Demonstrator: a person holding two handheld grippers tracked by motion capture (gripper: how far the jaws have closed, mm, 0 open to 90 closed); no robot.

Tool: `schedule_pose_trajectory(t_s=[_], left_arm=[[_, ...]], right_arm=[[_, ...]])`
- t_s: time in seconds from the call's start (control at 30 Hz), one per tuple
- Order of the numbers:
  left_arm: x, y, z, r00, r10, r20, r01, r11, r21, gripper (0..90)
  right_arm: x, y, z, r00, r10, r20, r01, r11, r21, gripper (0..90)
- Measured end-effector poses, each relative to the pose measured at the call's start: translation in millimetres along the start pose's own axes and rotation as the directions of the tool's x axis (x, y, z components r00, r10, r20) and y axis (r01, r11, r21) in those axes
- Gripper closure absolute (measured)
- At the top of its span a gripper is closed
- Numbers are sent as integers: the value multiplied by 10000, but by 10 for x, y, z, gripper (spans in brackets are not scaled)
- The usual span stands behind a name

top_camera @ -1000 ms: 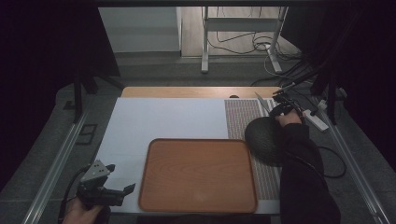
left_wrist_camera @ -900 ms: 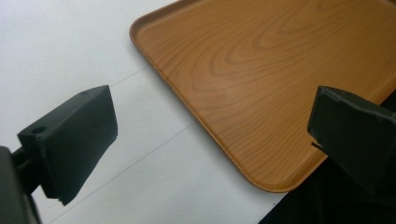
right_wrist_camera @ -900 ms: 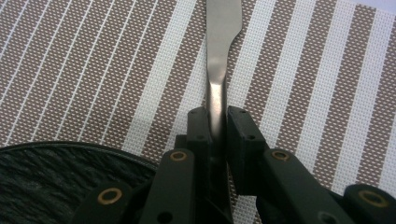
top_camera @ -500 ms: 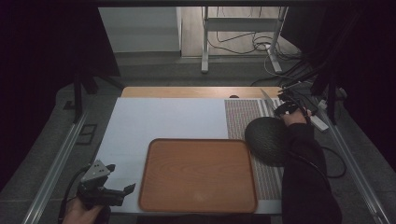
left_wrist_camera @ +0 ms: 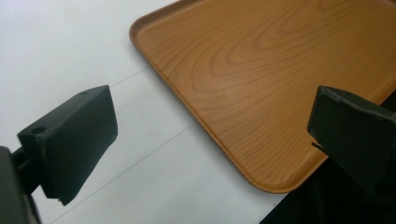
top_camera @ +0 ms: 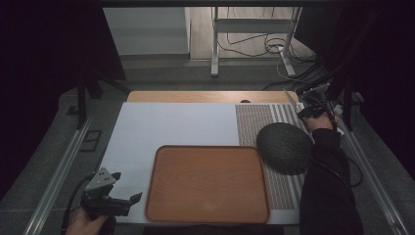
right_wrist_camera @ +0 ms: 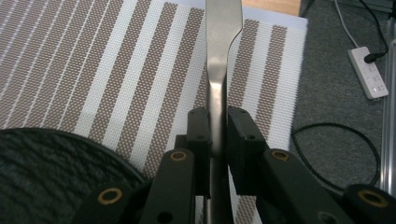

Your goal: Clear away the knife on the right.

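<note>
Over the last second the right gripper (top_camera: 313,111) has moved from beside the dark bowl (top_camera: 285,147) toward the far right corner of the striped mat (top_camera: 254,122), and the flat metal knife (right_wrist_camera: 223,51) has gone with it; the person appears to be in the lifting or carrying stage of placing this piece of cutlery, with the set-down not yet begun. In the right gripper view its jaws are drawn in tight on the narrow neck of the knife, one black pad pressing each flat side, while the blade widens and runs on ahead of the fingertips above the brown and white stripes. The bowl sits just below and to the left of the jaws in that view, close but not touching them, and a white power strip (right_wrist_camera: 370,74) lies off to their right on the grey floor. The left gripper (top_camera: 115,198) has kept its place near the person, jaws spread wide with nothing between them; ahead of them lies the near left corner of the wooden tray (left_wrist_camera: 261,70) on the white sheet (left_wrist_camera: 70,51).
</note>
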State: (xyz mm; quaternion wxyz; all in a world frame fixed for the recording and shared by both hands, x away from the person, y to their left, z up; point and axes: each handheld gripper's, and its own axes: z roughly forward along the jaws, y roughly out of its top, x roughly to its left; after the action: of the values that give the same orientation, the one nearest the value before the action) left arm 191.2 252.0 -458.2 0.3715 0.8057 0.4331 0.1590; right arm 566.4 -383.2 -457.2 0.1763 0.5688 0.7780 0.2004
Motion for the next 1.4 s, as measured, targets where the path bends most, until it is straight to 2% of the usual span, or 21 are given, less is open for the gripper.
schedule_pose_trajectory(t_s=[0.13, 0.23, 0.4, 0.57, 0.63, 0.67, 0.7, 0.83, 1.1, 1.2, 1.23, 1.27, 1.3, 1.33, 1.37, 1.4], left_arm=[[-1, 1, 0, 10000, -9, -1, 9, 10000, -6, 16], [0, 3, 1, 10000, -14, -3, 14, 10000, -12, 17], [2, 3, -1, 10000, -26, 3, 26, 10000, -39, 16], [4, -1, -5, 10000, -22, 7, 22, 10000, -57, 16], [3, -1, -6, 10000, -13, 5, 13, 10000, -64, 16], [2, -1, -6, 10000, -3, 0, 3, 10000, -62, 16], [1, -1, -6, 10000, 3, -2, -3, 10000, -70, 16], [-1, -1, -5, 10000, 16, -2, -16, 10000, -62, 16], [-2, -1, -4, 10000, 13, -1, -13, 10000, -54, 16], [-3, 0, -3, 10000, 25, -5, -25, 10000, -45, 16], [-4, 0, -3, 10000, 26, -5, -26, 10000, -43, 16], [-5, 1, -3, 10000, 26, -7, -26, 10000, -40, 16], [-5, 1, -3, 10000, 30, -10, -30, 10000, -40, 16], [-5, 1, -3, 10000, 36, -12, -36, 10000, -38, 16], [-6, 0, -4, 10000, 39, -12, -40, 10000, -39, 16], [-6, 0, -3, 10000, 37, -16, -37, 10000, -40, 16]], right_arm=[[-11, -32, -103, 9997, -2, -257, 2, 10000, 13, 803], [55, -47, -181, 9982, -112, -584, 113, 9999, 18, 802], [306, -69, -267, 9916, -720, -1074, 717, 9974, -64, 801], [588, -106, -308, 9794, -1250, -1584, 1242, 9921, -152, 801], [711, -134, -309, 9728, -1612, -1665, 1619, 9868, -92, 801], [822, -163, -321, 9654, -1923, -1762, 1943, 9809, -58, 801], [822, -163, -321, 9654, -1923, -1762, 1943, 9809, -58, 801], [1018, -229, -360, 9535, -2265, -1987, 2307, 9730, -16, 801], [1355, -425, -467, 9218, -3030, -2416, 3099, 9507, -100, 801], [1511, -537, -530, 9035, -3360, -2659, 3452, 9385, -130, 801], [1511, -537, -530, 9035, -3360, -2659, 3452, 9385, -130, 801], [1550, -566, -547, 8984, -3461, -2702, 3550, 9347, -171, 801], [1624, -622, -585, 8892, -3613, -2808, 3702, 9287, -227, 801], [1624, -622, -585, 8892, -3613, -2808, 3702, 9287, -227, 801], [1697, -683, -620, 8807, -3753, -2890, 3849, 9226, -255, 801], [1697, -683, -620, 8807, -3753, -2890, 3849, 9226, -255, 801]])
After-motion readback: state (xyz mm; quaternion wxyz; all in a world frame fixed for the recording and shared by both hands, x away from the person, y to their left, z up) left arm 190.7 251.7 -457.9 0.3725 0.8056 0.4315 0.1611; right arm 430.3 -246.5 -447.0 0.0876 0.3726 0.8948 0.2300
